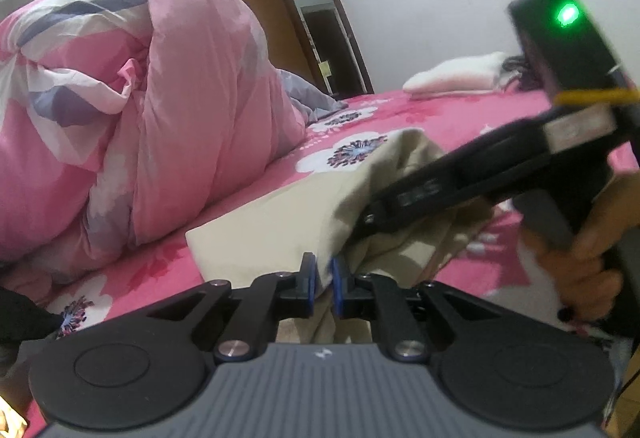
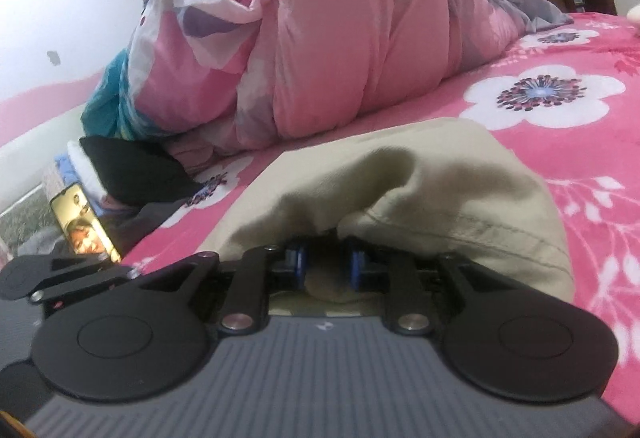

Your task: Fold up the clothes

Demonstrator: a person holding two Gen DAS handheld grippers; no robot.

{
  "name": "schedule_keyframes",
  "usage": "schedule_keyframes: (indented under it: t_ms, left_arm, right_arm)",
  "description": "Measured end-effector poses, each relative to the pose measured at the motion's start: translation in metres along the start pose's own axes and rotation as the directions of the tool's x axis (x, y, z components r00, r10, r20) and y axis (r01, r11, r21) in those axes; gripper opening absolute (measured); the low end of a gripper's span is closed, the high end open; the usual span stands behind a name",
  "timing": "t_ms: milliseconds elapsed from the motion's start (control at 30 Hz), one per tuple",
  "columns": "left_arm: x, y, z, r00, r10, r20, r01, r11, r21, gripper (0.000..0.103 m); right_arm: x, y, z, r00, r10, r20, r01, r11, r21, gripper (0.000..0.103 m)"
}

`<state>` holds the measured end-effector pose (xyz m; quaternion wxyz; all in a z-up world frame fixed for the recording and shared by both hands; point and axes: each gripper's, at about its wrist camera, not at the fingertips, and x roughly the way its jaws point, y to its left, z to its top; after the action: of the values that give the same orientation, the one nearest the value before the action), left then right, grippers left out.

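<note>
Pink floral bedsheet (image 1: 460, 114) carries a beige garment (image 2: 460, 174), beside a heaped pink duvet (image 1: 160, 98). The left gripper (image 1: 323, 278) pinches a fabric edge between nearly closed pads. The right gripper (image 2: 326, 262) sits partly open, cloth draped over and between its fingers; grip uncertain. Soft, light and limp, the garment likely handles best held at hems or corners.

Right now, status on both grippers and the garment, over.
Left gripper shut on beige garment edge. Right gripper pinching same garment, fabric draped over its fingers. Garment partly lifted off pink floral bedsheet. Pink duvet heaped behind, apart.
</note>
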<state>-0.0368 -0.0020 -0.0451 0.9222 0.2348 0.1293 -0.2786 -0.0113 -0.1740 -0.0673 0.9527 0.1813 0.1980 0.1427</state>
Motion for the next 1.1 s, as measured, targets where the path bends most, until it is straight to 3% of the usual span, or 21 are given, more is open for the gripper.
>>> schedule_keyframes:
  t_ms: [100,167,233,367,433,533,667,767,900,1100]
  left_arm:
    - [-0.003,0.0,0.001,1.0,0.0,0.001,0.0,1.0,0.006,0.025]
    - [-0.007,0.001,0.004,1.0,0.004,0.009,-0.004,1.0,0.008,0.04]
    - [-0.009,0.0,0.01,1.0,0.012,0.02,-0.012,1.0,0.014,0.045]
    - [0.005,-0.006,0.026,0.999,0.024,0.024,-0.025,0.998,0.059,0.045]
    - [0.016,-0.011,0.034,1.0,0.022,0.01,-0.023,0.996,0.091,0.043]
    - [0.035,-0.016,0.04,0.999,-0.008,-0.052,0.013,0.994,0.111,0.016]
    - [0.034,-0.015,0.041,0.999,-0.02,-0.037,0.023,0.997,0.073,0.009]
    - [0.03,-0.014,0.042,1.0,-0.026,-0.015,0.027,0.999,0.042,0.007]
    - [0.026,-0.012,0.041,0.999,-0.038,0.009,0.038,0.999,0.006,0.007]
    - [0.029,-0.022,0.022,0.999,-0.053,-0.007,0.054,0.997,0.051,0.006]
  right_arm:
    - [-0.021,-0.002,-0.001,1.0,0.017,-0.019,-0.018,0.999,-0.031,0.031]
    - [-0.037,-0.004,-0.002,0.999,0.015,-0.03,-0.018,0.997,-0.078,0.034]
    - [-0.052,-0.006,-0.002,0.999,0.013,-0.04,-0.018,0.992,-0.125,0.034]
    - [-0.067,-0.006,-0.001,1.0,-0.014,-0.003,0.013,0.975,-0.222,0.034]
    - [-0.066,-0.005,0.001,1.0,-0.017,0.012,0.02,0.965,-0.262,0.032]
    - [-0.065,-0.004,0.005,0.999,-0.021,0.033,0.03,0.947,-0.32,0.028]
    - [-0.048,-0.003,0.004,1.0,0.003,0.015,0.002,0.931,-0.365,0.017]
    - [-0.032,-0.002,0.002,1.0,-0.003,0.012,0.007,0.929,-0.37,0.015]
    - [-0.018,-0.011,0.007,0.999,-0.038,0.033,0.046,0.957,-0.285,0.008]
    - [-0.017,-0.021,0.01,0.995,-0.088,0.038,0.093,0.98,-0.174,0.007]
